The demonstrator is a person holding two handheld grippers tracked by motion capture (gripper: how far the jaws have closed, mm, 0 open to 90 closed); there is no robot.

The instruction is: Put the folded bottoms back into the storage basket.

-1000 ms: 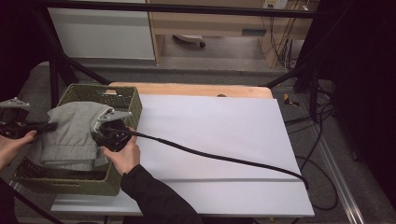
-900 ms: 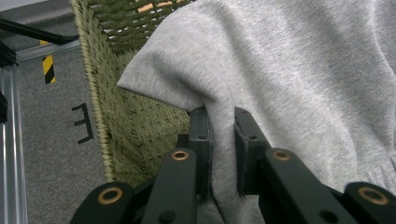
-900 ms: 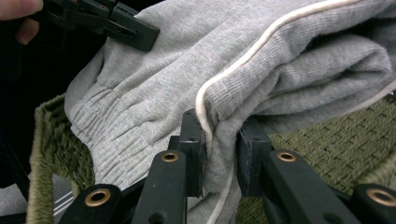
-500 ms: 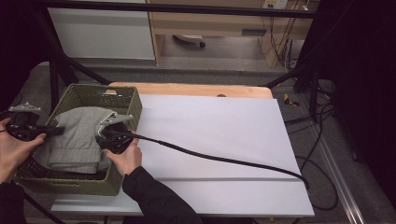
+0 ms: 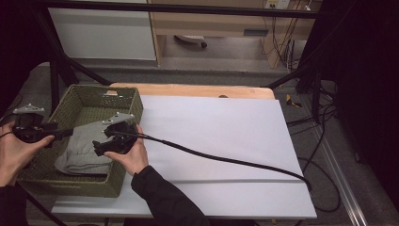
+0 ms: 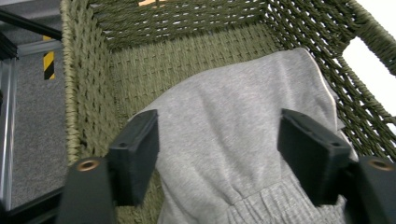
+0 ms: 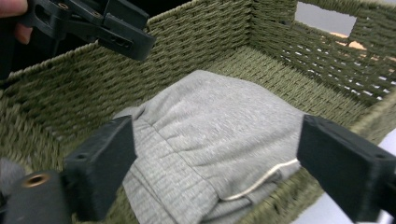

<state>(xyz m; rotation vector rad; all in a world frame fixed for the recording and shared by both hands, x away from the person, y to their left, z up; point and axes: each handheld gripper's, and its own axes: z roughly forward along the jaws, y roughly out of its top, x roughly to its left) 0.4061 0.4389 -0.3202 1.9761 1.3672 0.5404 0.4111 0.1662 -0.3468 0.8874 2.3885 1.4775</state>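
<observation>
Grey garment [image 6: 233, 154] folded in green basket [image 5: 117, 101], seemingly untouched — below both grippers' spread fingers [image 7: 100, 165].

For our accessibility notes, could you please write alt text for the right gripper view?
A folded grey garment lies in a green woven basket, framed by the right gripper and its two open black jaws. The left gripper hovers over the basket's far rim.

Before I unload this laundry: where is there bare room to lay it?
The white sheet right of the basket is bare but for the cable. The basket is crowded: grey garment, left gripper, right gripper.
</observation>
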